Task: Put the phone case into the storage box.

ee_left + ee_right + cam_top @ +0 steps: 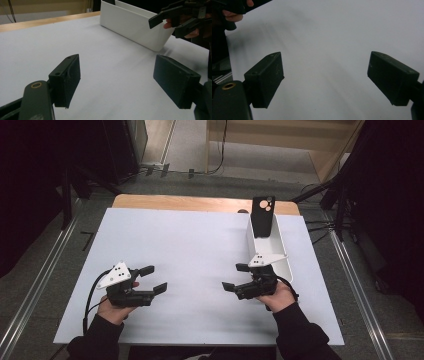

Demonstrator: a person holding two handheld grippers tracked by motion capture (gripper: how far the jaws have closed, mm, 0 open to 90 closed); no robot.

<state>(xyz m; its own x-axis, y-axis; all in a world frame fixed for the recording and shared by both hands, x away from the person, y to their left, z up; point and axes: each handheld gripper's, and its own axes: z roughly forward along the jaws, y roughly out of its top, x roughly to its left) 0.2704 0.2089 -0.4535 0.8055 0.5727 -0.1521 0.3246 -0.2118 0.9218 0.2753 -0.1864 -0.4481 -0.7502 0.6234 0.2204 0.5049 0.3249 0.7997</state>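
A black phone case (262, 216) with round camera cut-outs stands upright in the far end of a white bin (286, 254) at the right of the table. My right gripper (235, 276) hovers just in front of the bin's near end, jaws open, pointing left. My left gripper (153, 278) rests at the front left, jaws open, pointing right toward it. In the left gripper view my own jaws (117, 82) are spread apart over the bare sheet, the bin (132, 26) beyond them. The right gripper view has my jaws (325, 81) spread over white sheet with nothing between.
A white sheet (190, 250) covers the table; a strip of wooden tabletop (200, 202) runs along its far edge. Dark stands and cables (345, 195) crowd the floor at the right. In the left gripper view the other gripper (185, 17) hangs at top right.
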